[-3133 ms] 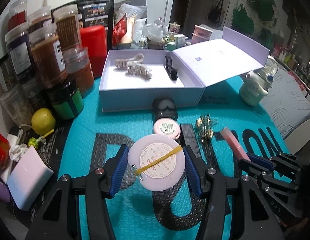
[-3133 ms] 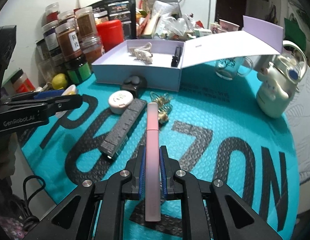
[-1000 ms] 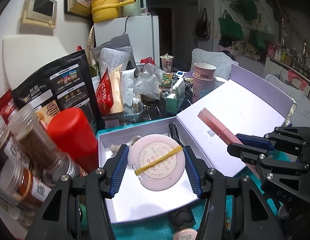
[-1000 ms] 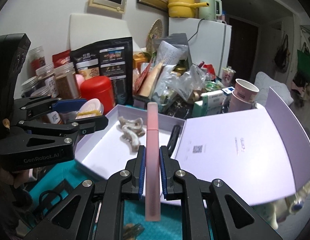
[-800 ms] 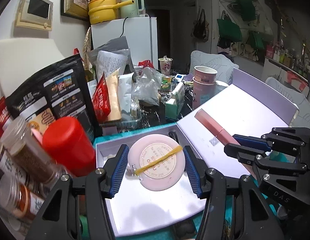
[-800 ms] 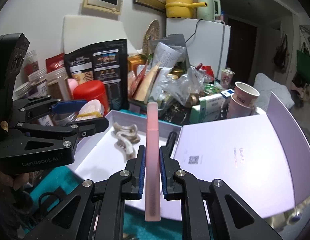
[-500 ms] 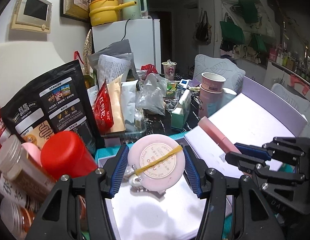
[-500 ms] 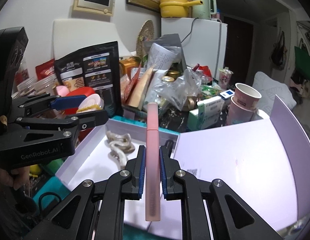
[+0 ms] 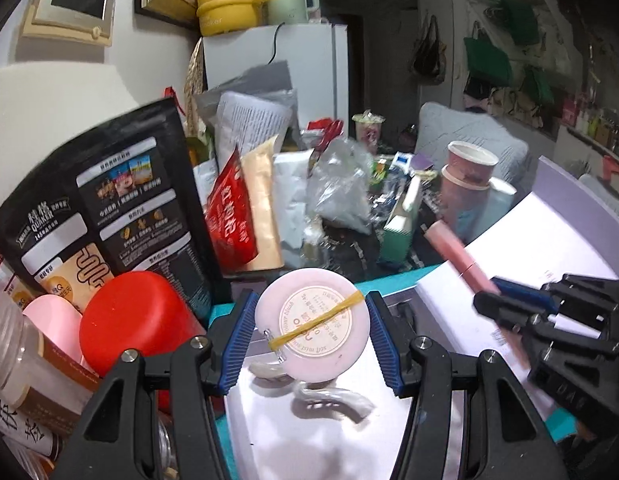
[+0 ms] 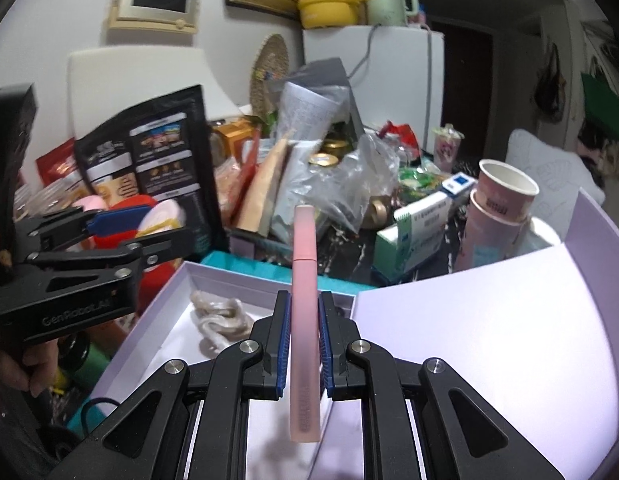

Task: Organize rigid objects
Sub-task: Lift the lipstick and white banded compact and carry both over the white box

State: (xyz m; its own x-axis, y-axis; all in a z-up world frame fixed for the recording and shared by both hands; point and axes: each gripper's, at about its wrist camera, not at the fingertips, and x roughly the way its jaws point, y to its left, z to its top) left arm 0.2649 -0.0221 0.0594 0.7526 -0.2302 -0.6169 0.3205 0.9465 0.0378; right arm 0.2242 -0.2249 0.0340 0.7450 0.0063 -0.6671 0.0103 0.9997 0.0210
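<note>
My left gripper (image 9: 309, 340) is shut on a round pink compact (image 9: 312, 326) with a yellow rubber band, held above the left part of the open lavender box (image 9: 309, 440). My right gripper (image 10: 303, 344) is shut on a long pink tube (image 10: 304, 320), held above the box (image 10: 177, 292) near its hinged lid (image 10: 489, 340). Pale hair claws (image 10: 219, 320) lie inside the box; one also shows below the compact in the left wrist view (image 9: 329, 398). Each gripper shows in the other's view: the right one (image 9: 549, 320) and the left one (image 10: 121, 236).
A red canister (image 9: 137, 320), spice jars (image 9: 17, 360) and a black oats bag (image 9: 105, 208) crowd the box's left. Snack bags (image 10: 269, 184), a green-white carton (image 10: 417, 220) and stacked paper cups (image 10: 497, 208) stand behind it. A white fridge (image 10: 389, 68) is at the back.
Both grippers have moved forward and lower over the box, still holding the compact and the tube. The box fills more of both views.
</note>
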